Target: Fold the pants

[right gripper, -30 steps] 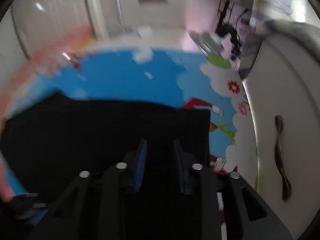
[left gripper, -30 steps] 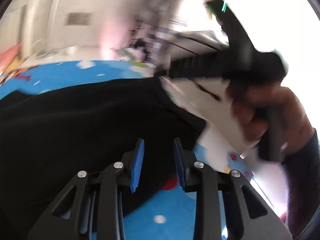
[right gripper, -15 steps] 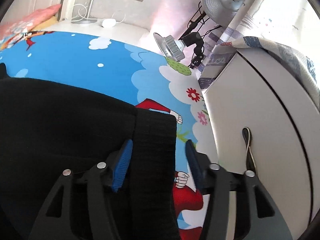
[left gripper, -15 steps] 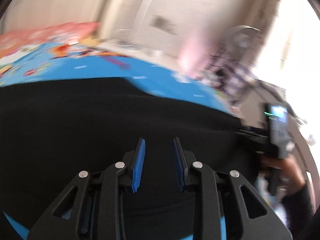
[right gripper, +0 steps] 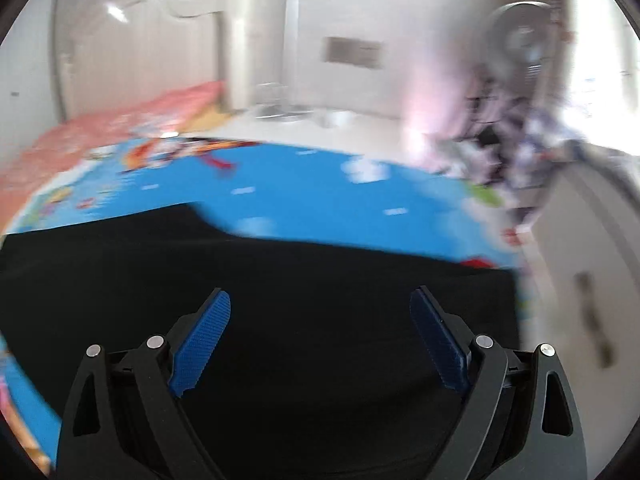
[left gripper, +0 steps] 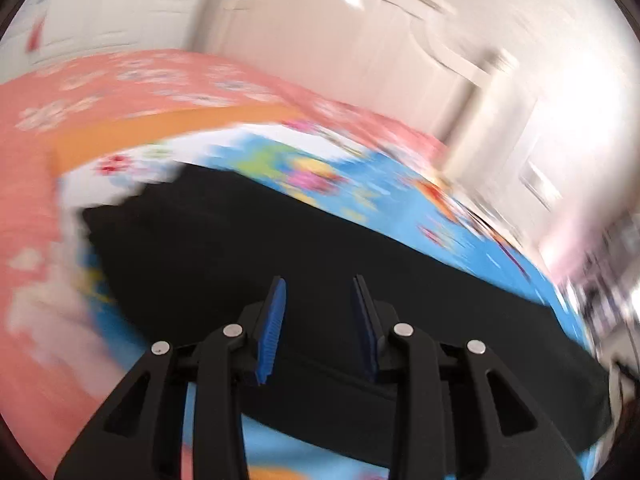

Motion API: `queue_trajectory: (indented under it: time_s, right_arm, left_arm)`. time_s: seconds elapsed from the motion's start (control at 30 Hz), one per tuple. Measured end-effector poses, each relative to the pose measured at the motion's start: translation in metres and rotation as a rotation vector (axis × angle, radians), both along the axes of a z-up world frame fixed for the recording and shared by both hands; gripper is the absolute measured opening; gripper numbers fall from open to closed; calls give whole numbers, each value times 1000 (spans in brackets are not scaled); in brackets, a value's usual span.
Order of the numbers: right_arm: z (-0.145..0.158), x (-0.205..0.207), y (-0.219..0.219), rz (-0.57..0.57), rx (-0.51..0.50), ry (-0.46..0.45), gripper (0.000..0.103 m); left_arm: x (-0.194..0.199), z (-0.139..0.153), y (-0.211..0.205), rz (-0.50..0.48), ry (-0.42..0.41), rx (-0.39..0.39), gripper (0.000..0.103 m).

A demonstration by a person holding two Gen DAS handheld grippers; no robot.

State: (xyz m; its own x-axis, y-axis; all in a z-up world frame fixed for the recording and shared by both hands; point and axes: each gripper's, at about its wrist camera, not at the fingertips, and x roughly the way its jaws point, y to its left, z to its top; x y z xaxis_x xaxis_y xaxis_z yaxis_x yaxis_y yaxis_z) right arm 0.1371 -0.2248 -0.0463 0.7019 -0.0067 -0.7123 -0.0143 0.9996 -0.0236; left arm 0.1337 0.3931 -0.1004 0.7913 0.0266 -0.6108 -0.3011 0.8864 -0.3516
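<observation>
Black pants (left gripper: 248,248) lie flat on a blue cartoon-print sheet (left gripper: 460,240). In the left wrist view they run from the upper left to the lower right. My left gripper (left gripper: 320,304) hovers over them, its blue pads a narrow gap apart with nothing between them. In the right wrist view the pants (right gripper: 320,280) fill the lower half. My right gripper (right gripper: 320,320) is wide open and empty above them. Both views are blurred by motion.
A pink and orange quilt (left gripper: 120,96) lies at the far left of the bed. A white cabinet (right gripper: 580,264) stands to the right of the bed. A fan (right gripper: 520,36) and cluttered items stand behind it. White walls are beyond.
My left gripper has swung left along the pants toward the quilt end. My right gripper has opened wider and turned left, away from the pants' right edge.
</observation>
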Motion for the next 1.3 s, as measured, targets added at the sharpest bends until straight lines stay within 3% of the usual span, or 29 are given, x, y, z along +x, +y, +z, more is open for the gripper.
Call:
queue_trajectory:
  time_s: [0.03,0.07,0.1,0.13,0.17,0.2,0.23,0.3,0.37,0.43,0.47,0.5,0.53,0.63,0.7,0.73,0.77,0.83,0.97,1.03,1.1,1.13,1.2,1.3]
  right_arm:
    - [-5,3,19,48,2,23,88]
    - [-7,6,35,82,-12,29,88]
    - [-9,6,46,102,-22,18,88]
    - [-12,14,52,94,-28,12,88]
    - [-14,24,51,58,-32,25,88]
    - [-15,35,43,1,-23,50,87]
    - [-15,46,30,-57,25,70,85]
    - [-18,62,4,-112,78,89,81]
    - [-25,73,-12,-159,3,117,81]
    - [-40,80,-29,-195,-84,177,80]
    - [-52,82,-39,-209,-102,235,80]
    - [-56,79,-51,-204,-37,238,84]
    - [-57,78,-57,-212,-14,252,86]
    - [-50,74,-55,-222,-87,253,85]
    - [-31,65,-44,-191,-43,179,75]
    - [-20,66,-34,-134,-5,144,75]
    - [-15,69,-25,-105,-14,136,75]
    - [-15,80,0,-41,-68,131,76]
    - [-39,100,16,-21,-143,188,78]
    - [-54,107,15,-25,-184,212,86]
    - [-53,108,12,-32,-187,192,90]
    - [-45,104,13,-42,-191,158,90]
    - [-29,93,15,-56,-189,80,90]
    - [-7,77,39,20,-80,31,90]
  left_arm:
    - [7,-10,21,42,74,11,27]
    - [10,-21,46,100,134,8,6]
    - [6,-19,62,124,120,-22,2]
    - [3,-13,70,134,93,-25,6]
    - [1,0,71,171,80,59,15]
    - [4,11,68,176,50,113,37]
    - [11,21,67,117,10,114,45]
    - [30,27,66,-2,-11,106,45]
    - [54,26,54,-110,-6,175,45]
    - [81,12,50,-206,78,176,45]
    - [101,-3,58,-156,165,219,42]
    - [108,-11,67,-119,210,234,17]
    - [114,-15,76,-90,229,233,2]
    - [121,-13,88,-52,230,217,2]
    - [118,-14,79,-44,237,277,2]
    - [116,-13,73,-39,233,282,2]
    - [111,-10,69,-42,214,264,5]
    - [94,3,64,-49,127,224,26]
    - [75,12,62,-9,37,151,28]
    - [70,9,68,-23,56,169,28]
    - [70,-6,81,-22,139,205,32]
    - [67,-15,98,16,165,203,46]
    - [53,-12,134,184,178,182,42]
    - [15,10,168,274,27,27,43]
